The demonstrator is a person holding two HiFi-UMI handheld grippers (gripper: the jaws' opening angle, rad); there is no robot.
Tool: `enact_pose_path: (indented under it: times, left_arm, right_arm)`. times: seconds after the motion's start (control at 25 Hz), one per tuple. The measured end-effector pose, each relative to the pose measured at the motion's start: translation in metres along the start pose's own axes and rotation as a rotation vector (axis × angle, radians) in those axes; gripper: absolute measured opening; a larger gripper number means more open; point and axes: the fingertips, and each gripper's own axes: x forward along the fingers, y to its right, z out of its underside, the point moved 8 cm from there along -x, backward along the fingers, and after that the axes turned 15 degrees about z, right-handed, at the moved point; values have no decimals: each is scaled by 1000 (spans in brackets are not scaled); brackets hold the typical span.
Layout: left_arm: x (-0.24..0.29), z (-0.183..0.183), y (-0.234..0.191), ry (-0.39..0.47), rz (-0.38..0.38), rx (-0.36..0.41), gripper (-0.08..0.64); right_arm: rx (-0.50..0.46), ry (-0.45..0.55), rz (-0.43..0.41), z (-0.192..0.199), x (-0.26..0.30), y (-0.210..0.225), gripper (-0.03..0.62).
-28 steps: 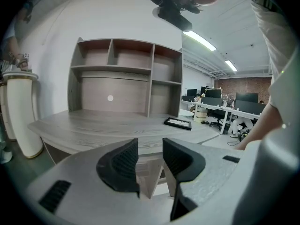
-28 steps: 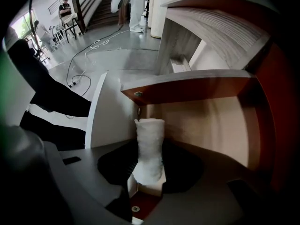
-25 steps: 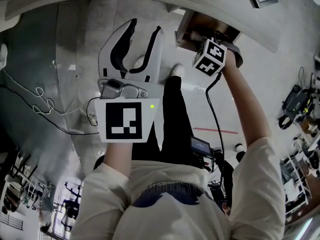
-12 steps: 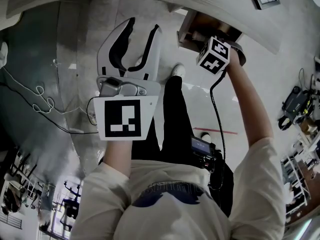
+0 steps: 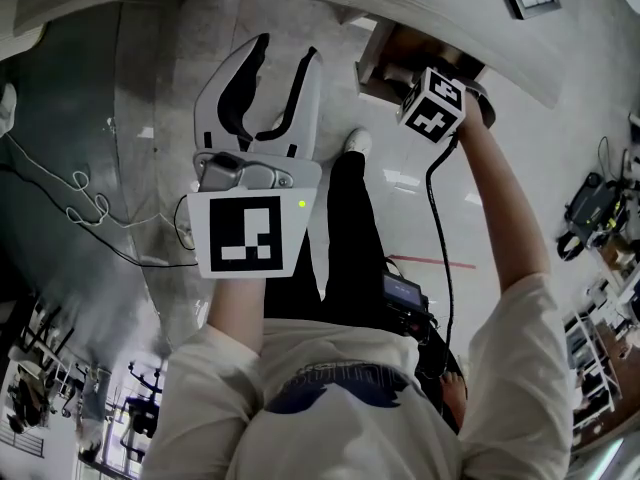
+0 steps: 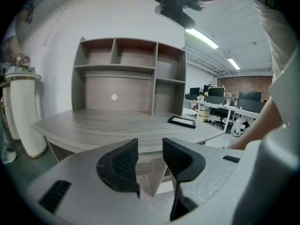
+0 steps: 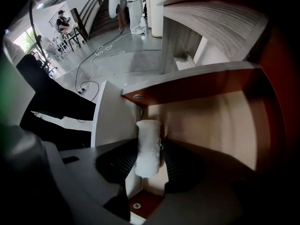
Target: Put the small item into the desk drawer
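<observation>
1. Office bkgd: grey floor (image 5: 150,88); grey wood-grain desk (image 6: 117,121) w/ an open shelf unit (image 6: 126,74) standing on it.
2. Desk drawer (image 7: 211,121): pulled out, reddish-brown inside. In the head view it sits upper right, just below the desk edge.
3. R gripper (image 7: 149,165): points down into the drawer. Its jaws have just been opening and stand wide, the pads not pressing on anything.
4. Small item (image 7: 148,146): white, roughly cylindrical, upright btwn the R jaws, inside the drawer near a corner. Can't tell whether it rests on the drawer floor.
5. L gripper (image 6: 150,146): jaws apart, nothing btwn them. It faces the desk front. In the head view it's held left of centre over the floor, well apart from the drawer.
6. Person: light sleeves, dark trousers, one arm to each gripper.
</observation>
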Motion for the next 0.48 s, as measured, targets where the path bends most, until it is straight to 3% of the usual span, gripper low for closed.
enact_pose_path:
  times: [0.32, 0.48]
  left_arm:
    - [-1, -3, -3, -4, -2, 7, 146]
    - [-3, -8, -4, -4, 0, 16, 146]
  right_arm:
    - [113, 48, -41, -5, -10, 7, 178]
    - [168, 76, -21, -5, -22, 13, 176]
